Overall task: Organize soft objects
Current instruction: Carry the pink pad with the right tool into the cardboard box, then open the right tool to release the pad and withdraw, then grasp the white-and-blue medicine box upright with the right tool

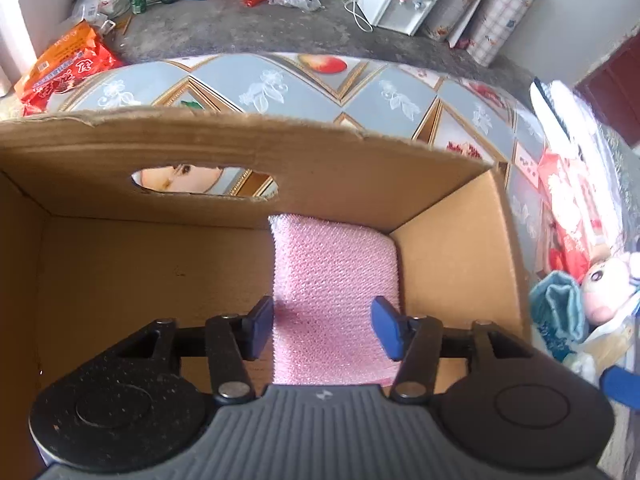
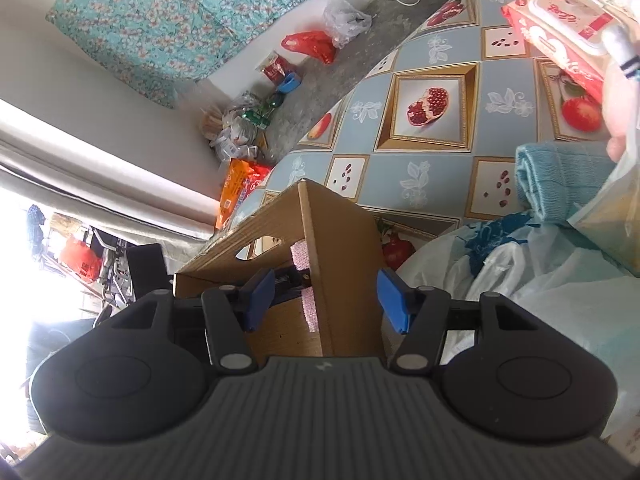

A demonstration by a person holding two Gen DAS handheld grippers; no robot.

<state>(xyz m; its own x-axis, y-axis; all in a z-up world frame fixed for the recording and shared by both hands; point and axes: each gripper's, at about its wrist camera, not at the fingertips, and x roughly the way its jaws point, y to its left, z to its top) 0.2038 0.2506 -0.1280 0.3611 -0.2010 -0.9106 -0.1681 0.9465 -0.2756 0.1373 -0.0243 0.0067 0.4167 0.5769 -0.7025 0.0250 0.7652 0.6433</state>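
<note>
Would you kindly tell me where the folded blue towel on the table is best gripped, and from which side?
Probably its rounded folded edge, from above over the bare tablecloth side. That edge is thick, exposed and free, while the towel's other end lies under a plush toy and bags.

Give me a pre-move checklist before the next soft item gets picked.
1. Pink textured foam sponge lying inside the brown cardboard box, in its right corner: ok.
2. Left gripper released: ok, fingers stand apart either side of the sponge, not pressing.
3. Right gripper empty and open: ok, nothing between its fingers.
4. Room left in the box: ok, bare floor left of the sponge.
5. Next items in sight: ok, blue folded towel and pink plush doll on the table.
6. Right gripper clear of the box wall: cannot tell.
</note>
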